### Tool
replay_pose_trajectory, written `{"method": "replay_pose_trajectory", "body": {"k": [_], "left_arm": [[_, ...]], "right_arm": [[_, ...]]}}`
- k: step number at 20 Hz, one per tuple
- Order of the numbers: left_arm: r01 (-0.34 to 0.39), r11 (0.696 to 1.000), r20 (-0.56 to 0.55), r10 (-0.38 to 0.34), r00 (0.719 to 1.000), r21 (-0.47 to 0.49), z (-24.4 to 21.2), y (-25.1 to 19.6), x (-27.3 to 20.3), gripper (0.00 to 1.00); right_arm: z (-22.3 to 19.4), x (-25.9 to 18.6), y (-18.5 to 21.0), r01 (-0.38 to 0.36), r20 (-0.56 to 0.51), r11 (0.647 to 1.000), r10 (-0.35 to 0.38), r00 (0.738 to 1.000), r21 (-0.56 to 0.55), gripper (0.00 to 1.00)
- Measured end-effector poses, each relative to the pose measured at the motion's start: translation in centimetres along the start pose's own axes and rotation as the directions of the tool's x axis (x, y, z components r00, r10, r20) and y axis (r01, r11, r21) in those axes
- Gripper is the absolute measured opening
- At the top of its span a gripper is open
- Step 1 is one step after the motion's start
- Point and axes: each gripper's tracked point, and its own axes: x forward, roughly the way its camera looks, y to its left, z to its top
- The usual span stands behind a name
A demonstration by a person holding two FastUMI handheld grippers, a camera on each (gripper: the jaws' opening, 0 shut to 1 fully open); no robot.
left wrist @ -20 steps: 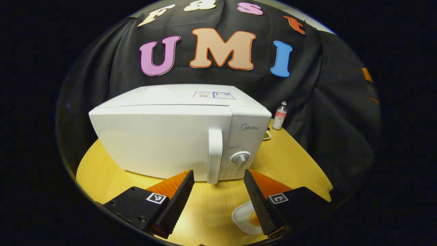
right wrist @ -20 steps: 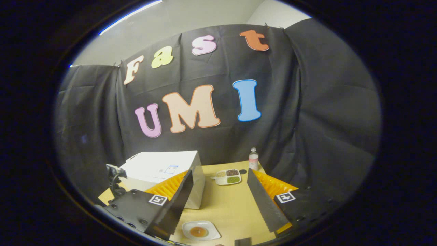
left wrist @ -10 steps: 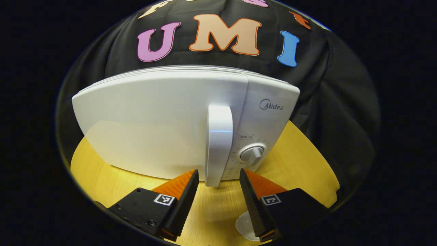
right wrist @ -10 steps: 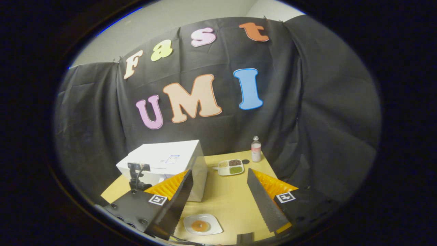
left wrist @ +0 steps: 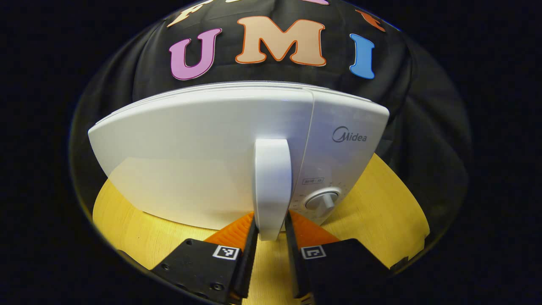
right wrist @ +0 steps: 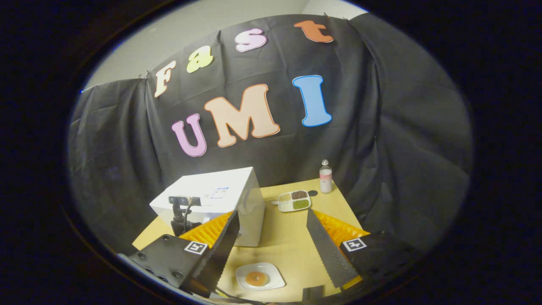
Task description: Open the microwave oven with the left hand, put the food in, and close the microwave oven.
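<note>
Step in hand: opening the door. The left gripper [left wrist: 271, 237] is closed onto the lower end of the microwave [left wrist: 203, 161] handle [left wrist: 272, 186], one finger each side. The right gripper [right wrist: 271, 241] waits wide open and empty; the food plate [right wrist: 259, 276] lies just below it. Next, probably, pull the handle outward.

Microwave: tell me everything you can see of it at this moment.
The microwave is a white, glossy box that looks like plastic or painted metal, standing upright on the yellow wooden table. Its door is plain white and shut. A vertical white handle runs along the door's right edge, and the left tool is shut on its lower end. Right of the handle sits a control panel with a round knob. In the right gripper view a sticker shows on its flat top.
</note>
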Motion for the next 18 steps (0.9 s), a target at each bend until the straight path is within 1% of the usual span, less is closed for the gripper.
{"method": "replay_pose_trajectory", "body": {"k": [1, 5, 8, 10, 12, 13, 17, 18], "left_arm": [[0.002, 1.0, -0.003, -0.002, 1.0, -0.005, 0.0, -0.1, 0.0, 0.33], [0.006, 1.0, -0.017, -0.006, 1.0, -0.007, -0.2, -0.2, -0.1, 0.27], [-0.018, 1.0, -0.017, 0.018, 1.0, -0.017, -0.3, -0.1, -0.2, 0.18], [-0.024, 0.999, -0.003, 0.023, 1.0, -0.029, -0.2, -0.2, 0.0, 0.15], [-0.03, 0.999, -0.007, 0.03, 1.0, -0.026, -0.2, 0.0, -0.2, 0.14], [-0.031, 0.999, -0.004, 0.031, 1.0, -0.028, -0.2, 0.0, -0.3, 0.12], [-0.027, 0.999, 0.006, 0.027, 1.0, -0.033, -0.2, 0.0, -0.3, 0.08], [-0.025, 0.999, 0.005, 0.025, 1.0, -0.027, -0.1, -0.1, -0.3, 0.08]], "right_arm": [[-0.1, 0.1, 0.0, -0.002, -0.002, 1.0, 0.002, 1.0, 0.003, 0.99], [-0.6, 0.4, 0.1, -0.015, -0.018, 1.0, 0.015, 1.0, 0.019, 0.99], [-0.7, 0.1, 0.1, -0.014, -0.019, 1.0, 0.014, 1.0, 0.018, 0.99], [-1.0, 0.1, 0.2, -0.015, -0.023, 1.0, 0.015, 1.0, 0.02, 0.99], [-1.7, -0.1, 0.6, -0.025, -0.035, 0.999, 0.026, 0.999, 0.024, 0.99], [-1.9, -0.2, 0.9, -0.031, -0.043, 0.999, 0.032, 0.999, 0.022, 0.99], [-2.7, -0.8, 1.8, -0.045, -0.049, 0.999, 0.046, 0.998, 0.01, 0.99], [-2.9, -0.9, 2.0, -0.046, -0.052, 0.999, 0.046, 0.998, 0.01, 0.92]]}}
